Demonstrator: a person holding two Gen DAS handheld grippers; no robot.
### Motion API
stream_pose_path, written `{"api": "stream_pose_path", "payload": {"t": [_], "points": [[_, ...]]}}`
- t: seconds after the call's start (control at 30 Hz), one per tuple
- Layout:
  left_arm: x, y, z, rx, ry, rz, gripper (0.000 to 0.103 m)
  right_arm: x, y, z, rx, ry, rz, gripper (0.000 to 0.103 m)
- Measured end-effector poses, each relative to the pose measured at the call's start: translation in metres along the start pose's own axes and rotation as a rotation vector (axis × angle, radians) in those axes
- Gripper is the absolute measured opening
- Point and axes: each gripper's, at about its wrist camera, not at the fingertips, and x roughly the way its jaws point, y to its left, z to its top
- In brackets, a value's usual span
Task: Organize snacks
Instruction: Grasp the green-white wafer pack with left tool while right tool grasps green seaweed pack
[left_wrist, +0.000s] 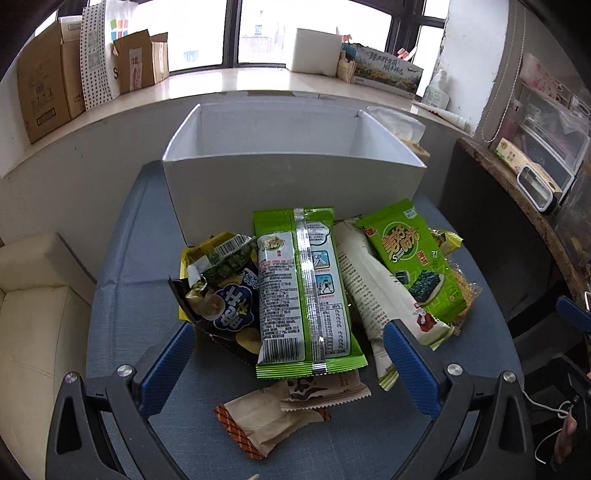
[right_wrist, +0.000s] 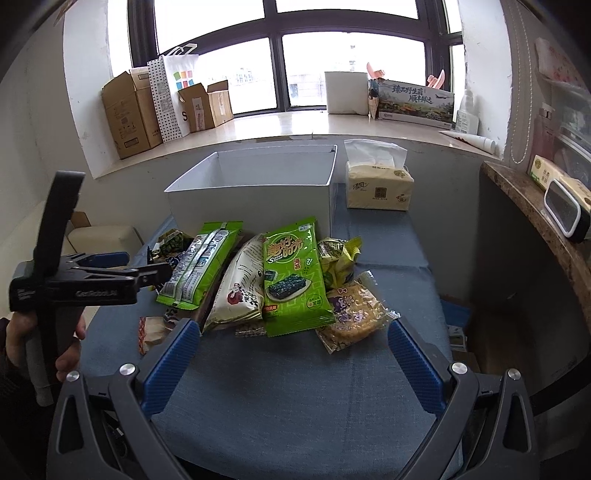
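Between the spread, released left hand-held gripper (left_wrist: 290, 363) fingers lies the green snack packet (left_wrist: 304, 291).

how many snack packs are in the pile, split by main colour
green: 2 – label-side-up pack, seaweed pack
white: 1 – long pack
black: 1 – chip bag
yellow: 2 – pea bag, crinkled bag
clear: 1 – noodle cake
tan: 2 – wrappers
total: 9 visible; any buried ones can't be seen
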Motion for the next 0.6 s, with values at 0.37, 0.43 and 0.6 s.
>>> {"api": "stream_pose_path", "payload": {"t": [0.37, 0.43, 0.6], "points": [[0.064, -0.018, 0.004, 0.031, 0.112, 0.127, 0.092, 0.004, -0.008, -0.005, 0.023, 0.02, -0.015, 0.103], [0.065, -0.02, 0.004, 0.042, 0.108, 0.141, 0.085, 0.005, -0.009, -0.006, 0.028, 0.022, -0.014, 0.103], [0.058, -0.021, 0.002, 0.049, 0.104, 0.098, 0.073, 0.007, -0.009, -0.008, 0.034, 0.031, -0.01, 0.103]]}}
